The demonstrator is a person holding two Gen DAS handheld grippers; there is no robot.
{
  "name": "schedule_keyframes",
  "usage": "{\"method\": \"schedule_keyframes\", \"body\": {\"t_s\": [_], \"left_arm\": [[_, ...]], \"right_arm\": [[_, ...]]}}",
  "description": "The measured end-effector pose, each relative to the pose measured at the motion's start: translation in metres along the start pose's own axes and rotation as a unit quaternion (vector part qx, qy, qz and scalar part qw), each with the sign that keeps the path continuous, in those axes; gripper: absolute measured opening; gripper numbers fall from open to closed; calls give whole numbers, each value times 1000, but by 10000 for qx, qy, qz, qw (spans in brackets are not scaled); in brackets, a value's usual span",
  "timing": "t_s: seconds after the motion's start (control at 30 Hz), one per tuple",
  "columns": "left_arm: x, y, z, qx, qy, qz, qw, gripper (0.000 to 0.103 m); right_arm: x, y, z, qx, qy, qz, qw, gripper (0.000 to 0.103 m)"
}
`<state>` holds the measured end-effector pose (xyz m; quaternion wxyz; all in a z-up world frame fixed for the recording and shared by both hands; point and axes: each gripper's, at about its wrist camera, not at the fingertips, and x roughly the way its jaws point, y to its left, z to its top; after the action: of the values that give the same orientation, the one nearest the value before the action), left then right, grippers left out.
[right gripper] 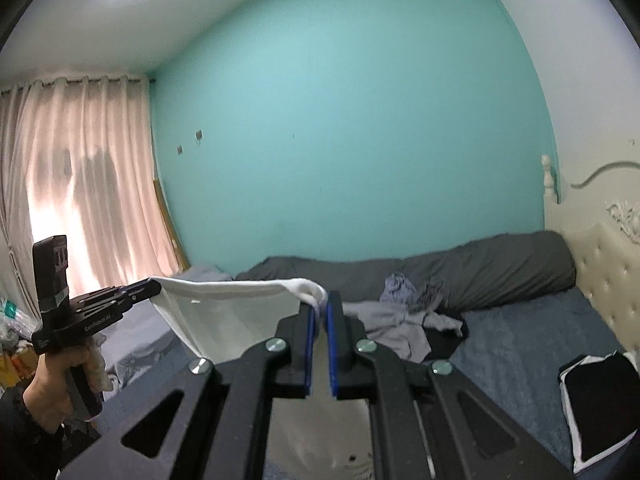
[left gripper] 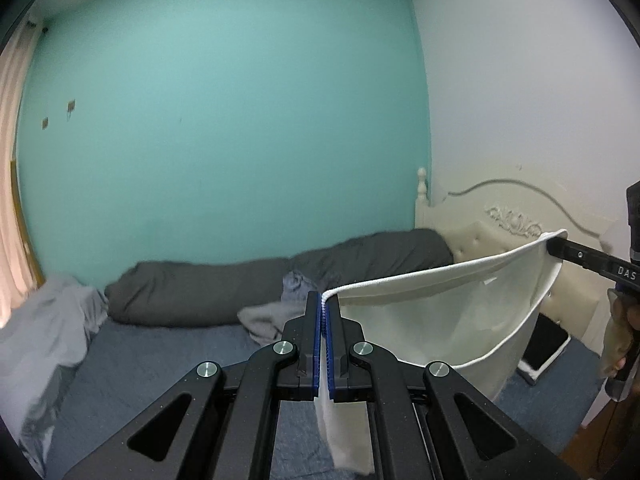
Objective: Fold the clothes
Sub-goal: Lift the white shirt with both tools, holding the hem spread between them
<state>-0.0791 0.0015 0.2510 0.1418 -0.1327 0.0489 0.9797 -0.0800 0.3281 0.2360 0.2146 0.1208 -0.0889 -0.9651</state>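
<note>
The white garment (left gripper: 440, 320) is hanging below the left hand-held gripper (left gripper: 325, 320), its lower part running out of frame; a dark folded item (right gripper: 596, 400) at the right edge is being cropped, its kind unclear.

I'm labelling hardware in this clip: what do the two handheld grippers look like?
Both are matte black linkage frames with silver round pivot bolts and flat fingers lined with blue ribbed pads. The left gripper carries a boxy black module on top and white lettering; the right gripper shows white letters "DAS" on its side.
</note>
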Motion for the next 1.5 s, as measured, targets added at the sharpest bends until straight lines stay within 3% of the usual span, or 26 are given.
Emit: {"method": "schedule_keyframes", "body": {"t_s": [0.37,0.7,1.1,1.5], "left_arm": [[-65,2,50,78,-353,107,9993,1],[-108,7,59,145,-549,203,9982,2],[-76,14,-1,93,67,120,9999,2],[-40,21,-28,54,531,271,9982,2]], "right_arm": [[-51,43,51,-224,-294,129,9992,5],[-74,78,55,-474,-359,123,9982,5],[-38,68,-9,-66,216,-37,9997,5],[11,49,-32,62,611,-7,9981,5]]}}
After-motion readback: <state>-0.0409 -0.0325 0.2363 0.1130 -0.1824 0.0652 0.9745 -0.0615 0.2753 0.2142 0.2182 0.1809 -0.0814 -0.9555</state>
